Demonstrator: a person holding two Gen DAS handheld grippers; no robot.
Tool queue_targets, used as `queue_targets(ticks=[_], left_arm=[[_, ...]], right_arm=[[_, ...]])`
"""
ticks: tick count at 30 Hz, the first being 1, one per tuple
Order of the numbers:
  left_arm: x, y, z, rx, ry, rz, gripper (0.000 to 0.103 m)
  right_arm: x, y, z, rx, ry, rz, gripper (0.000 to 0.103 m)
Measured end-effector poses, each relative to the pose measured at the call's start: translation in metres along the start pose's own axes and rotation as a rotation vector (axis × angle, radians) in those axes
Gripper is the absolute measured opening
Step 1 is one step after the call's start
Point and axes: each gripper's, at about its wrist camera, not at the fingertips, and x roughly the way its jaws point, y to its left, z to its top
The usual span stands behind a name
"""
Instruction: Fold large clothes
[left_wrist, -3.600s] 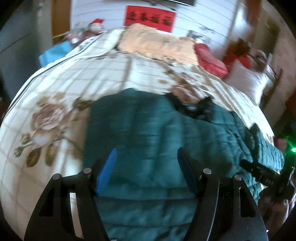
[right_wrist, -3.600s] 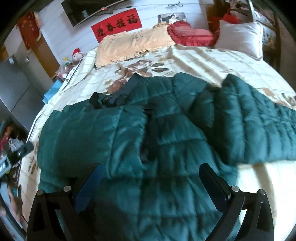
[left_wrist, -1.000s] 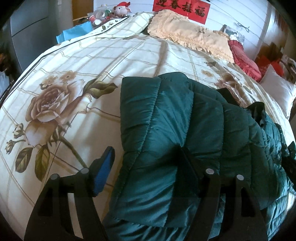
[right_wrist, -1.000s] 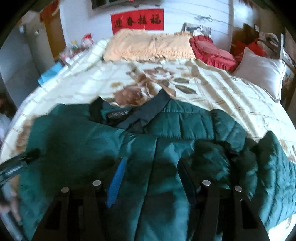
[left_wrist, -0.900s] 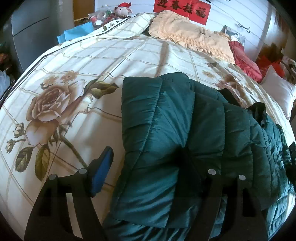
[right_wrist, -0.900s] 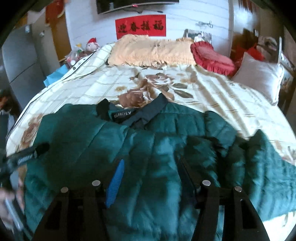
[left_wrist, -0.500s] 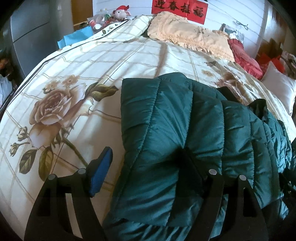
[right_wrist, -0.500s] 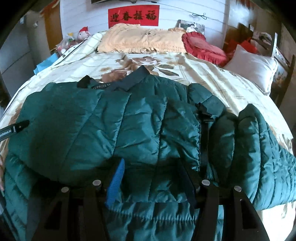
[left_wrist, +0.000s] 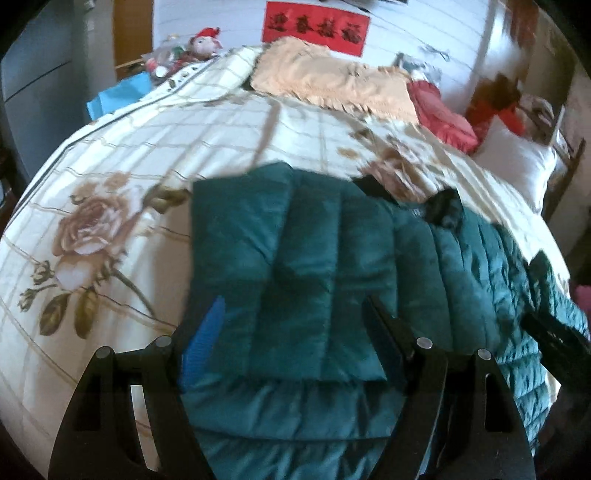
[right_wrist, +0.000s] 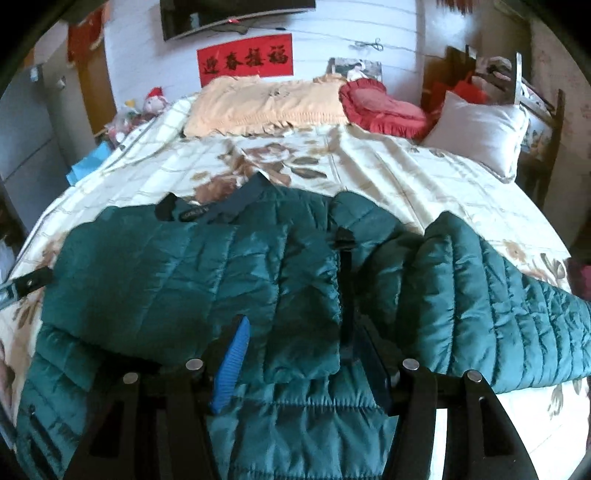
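Cream cotton, gridded in tan and printed with big brown roses, covered the wide bed (left_wrist: 155, 155), and at its far left edge a small stuffed doll in a red cap (left_wrist: 207, 41) sat among clutter beside a blue bag (left_wrist: 120, 92). The dark green quilted puffer jacket (right_wrist: 192, 280) lay across the near half of the bed, collar toward the headboard. Its left sleeve was folded in over the chest, cuff ending just short of the front zip, while the right sleeve stretched out flat toward the bed's right side.

The left gripper (left_wrist: 291, 332) hung above the folded sleeve panel with its blue-padded fingers (left_wrist: 205, 339) spread wide on either side of it; the pads did not press the cloth and it held nothing. The picture there was blurred. The right gripper (right_wrist: 299, 354) stood about half open over the sleeve cuff, the cuff lying between the fingers; its jaws had just been closing slightly, yet they pinched nothing.

Along the headboard lay a long peach frilled pillow (right_wrist: 258, 103), then a red ruffled cushion (right_wrist: 380, 105), then a white pillow (right_wrist: 480, 136) at the right. A red banner with black characters (right_wrist: 245, 59) hung on the white wall above.
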Motion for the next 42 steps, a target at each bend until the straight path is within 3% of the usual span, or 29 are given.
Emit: queue_targets(ticks=[3,7,11,14,22,28,42], left_arm=[[0.016,-0.008,-0.010,0.003,0.037,0.020,0.077],[0.026,-0.010,-0.017,0.015,0.025,0.047,0.078],[0.029,-0.011,-0.020,0.025,0.013,0.054,0.079],[0.030,-0.010,-0.021,0.022,0.004,0.055,0.080],[0.015,-0.008,-0.018,-0.004,-0.003,0.031,0.080],[-0.004,0.000,-0.015,-0.062,-0.062,-0.021,0.080],[-0.011,-0.011,-0.023,-0.028,-0.038,-0.046,0.080]], right_arm=[[0.019,0.005,-0.006,-0.030,0.046,-0.059,0.054],[0.023,0.000,-0.011,-0.014,0.057,-0.049,0.054],[-0.003,-0.013,-0.012,0.026,0.040,0.016,0.056],[-0.025,-0.025,-0.018,0.048,0.013,0.040,0.068],[-0.062,-0.055,-0.032,0.066,-0.022,0.011,0.070],[-0.071,-0.092,-0.046,0.123,-0.027,-0.048,0.077],[-0.082,-0.214,-0.079,0.343,-0.014,-0.229,0.077]])
